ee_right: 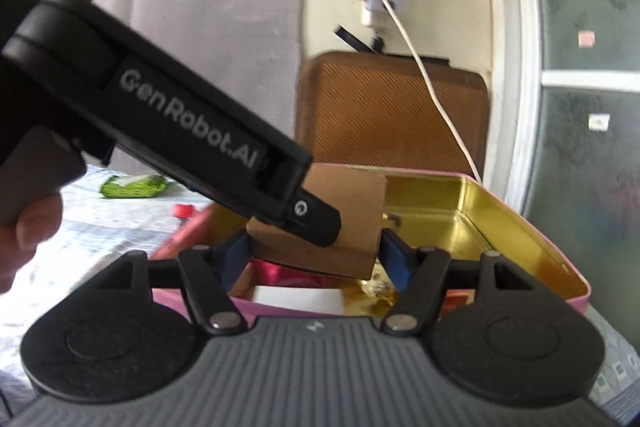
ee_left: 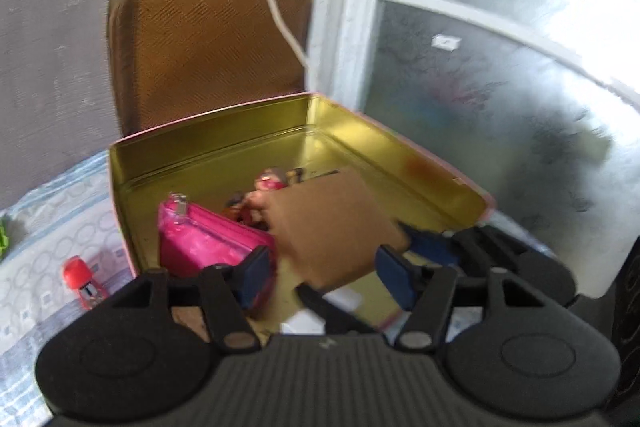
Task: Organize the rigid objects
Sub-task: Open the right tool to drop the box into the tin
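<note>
Cardboard box (ee_right: 352, 223): above the open tin (ee_right: 520, 227), clamped in right gripper (ee_right: 316, 259) fingers. Left gripper (ee_left: 324, 277) fingers open, straddling the box. Risk: box drops askew onto pink pouch (ee_left: 208, 239) if released early.

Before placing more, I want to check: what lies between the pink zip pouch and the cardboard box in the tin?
Left wrist view: small blurred toy figures lie between pink zip pouch and cardboard box.
</note>
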### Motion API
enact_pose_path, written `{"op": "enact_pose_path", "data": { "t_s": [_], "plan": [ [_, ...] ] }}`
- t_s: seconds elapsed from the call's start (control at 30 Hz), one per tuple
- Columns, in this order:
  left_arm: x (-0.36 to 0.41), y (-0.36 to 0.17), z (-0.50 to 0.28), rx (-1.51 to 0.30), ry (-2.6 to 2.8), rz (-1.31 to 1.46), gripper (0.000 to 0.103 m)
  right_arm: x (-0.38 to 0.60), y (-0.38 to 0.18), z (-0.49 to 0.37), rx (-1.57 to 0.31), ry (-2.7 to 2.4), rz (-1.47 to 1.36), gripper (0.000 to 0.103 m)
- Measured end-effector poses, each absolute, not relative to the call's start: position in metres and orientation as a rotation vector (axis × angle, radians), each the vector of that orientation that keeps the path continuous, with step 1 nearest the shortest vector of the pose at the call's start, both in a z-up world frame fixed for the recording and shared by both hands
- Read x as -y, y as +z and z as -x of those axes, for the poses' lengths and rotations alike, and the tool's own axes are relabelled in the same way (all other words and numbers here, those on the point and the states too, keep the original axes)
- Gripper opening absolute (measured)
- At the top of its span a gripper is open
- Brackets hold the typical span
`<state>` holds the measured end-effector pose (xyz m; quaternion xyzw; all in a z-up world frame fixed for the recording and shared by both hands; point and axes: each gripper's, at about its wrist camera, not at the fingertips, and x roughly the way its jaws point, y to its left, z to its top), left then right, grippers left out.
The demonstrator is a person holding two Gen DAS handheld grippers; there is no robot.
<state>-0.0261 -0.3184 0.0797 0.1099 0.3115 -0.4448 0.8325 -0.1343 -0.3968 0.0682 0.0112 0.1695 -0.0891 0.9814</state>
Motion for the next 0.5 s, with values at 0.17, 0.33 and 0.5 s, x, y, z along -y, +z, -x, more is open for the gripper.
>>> {"op": "enact_pose_path", "data": {
  "t_s": [0.17, 0.33, 0.5],
  "plan": [
    [0.313, 0.071, 0.022, -0.677, -0.868, -0.219, 0.076, 0.414, 0.055, 0.122, -0.391, -0.275, -0.099, 0.073],
    [0.297, 0.075, 0.026, -0.649, -0.774, -0.212, 0.077, 0.399, 0.057, 0.143, -0.343, -0.267, -0.079, 0.073],
    [0.271, 0.080, 0.033, -0.618, -0.684, -0.196, 0.077, 0.391, 0.063, 0.164, -0.305, -0.266, -0.125, 0.073]
  ]
}}
